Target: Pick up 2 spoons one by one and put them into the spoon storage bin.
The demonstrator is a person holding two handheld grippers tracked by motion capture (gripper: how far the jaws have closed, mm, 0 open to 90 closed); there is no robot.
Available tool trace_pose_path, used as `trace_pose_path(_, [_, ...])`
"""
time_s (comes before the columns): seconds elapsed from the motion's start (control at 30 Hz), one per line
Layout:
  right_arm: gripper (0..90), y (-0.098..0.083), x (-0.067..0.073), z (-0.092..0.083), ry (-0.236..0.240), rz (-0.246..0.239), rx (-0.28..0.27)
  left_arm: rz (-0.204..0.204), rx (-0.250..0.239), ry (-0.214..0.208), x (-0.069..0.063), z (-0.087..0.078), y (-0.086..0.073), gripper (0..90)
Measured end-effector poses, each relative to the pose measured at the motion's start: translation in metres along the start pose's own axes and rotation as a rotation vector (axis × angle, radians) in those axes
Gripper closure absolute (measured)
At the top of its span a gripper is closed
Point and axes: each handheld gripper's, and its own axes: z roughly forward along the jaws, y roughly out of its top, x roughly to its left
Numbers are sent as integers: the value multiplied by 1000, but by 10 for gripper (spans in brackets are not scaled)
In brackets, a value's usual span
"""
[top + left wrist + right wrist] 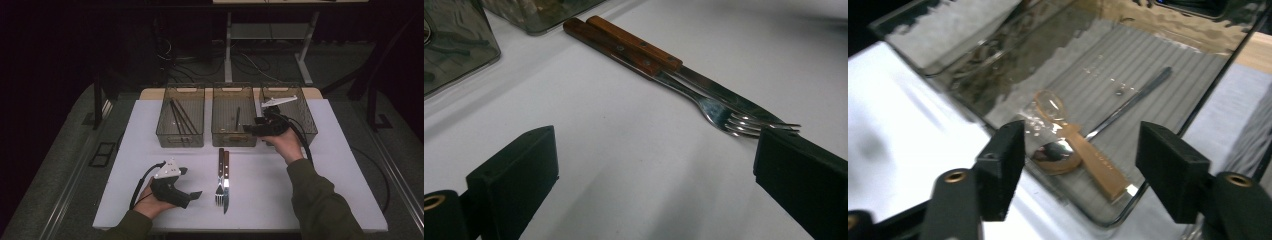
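Note:
A fork (220,179) and a knife (226,181), both with wooden handles, lie side by side on the white table, near the front. In the left gripper view the fork (719,112) and knife (724,92) lie just beyond the right jaw. My left gripper (195,195) (654,165) rests low by the table's front left, open and empty. My right gripper (251,129) (1080,150) hovers over the front right of the middle bin (234,135) (1158,55), open. Below it a metal spoon (1055,156) and a wooden-handled utensil (1100,170) lie crossed on the bin's ribbed floor.
Three smoky see-through bins stand in a row at the table's back. The left bin (180,137) holds several dark sticks. The right bin (307,125) lies partly behind my right hand. White tabletop (310,200) stretches around the cutlery.

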Motion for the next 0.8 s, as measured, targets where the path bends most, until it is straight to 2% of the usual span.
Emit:
trace_pose_path(0.13, [284, -9, 4, -10, 35, -17, -9, 1, -2, 1, 0, 0, 0, 28])
trace_pose_path(0.27, [204, -21, 9, -20, 16, -29, -2, 1, 4, 4, 0, 0, 0, 29])
trace_pose_path(0.47, [192, -44, 10, -33, 66, -33, -1, -7, 7, 8, 0, 1, -1, 36])
trace_pose_path(0.63, [178, -63, 14, -40, 30, -98, -2, -9, 8, 11, -1, 1, -1, 36])
trace_pose_path(0.77, [174, -79, 17, -46, 30, -115, -12, 1, 16, 11, 0, 0, 0, 36])
trace_pose_path(0.8, [150, -83, 18, -47, 30, -122, -18, 1, 15, 10, 0, 0, 0, 36])
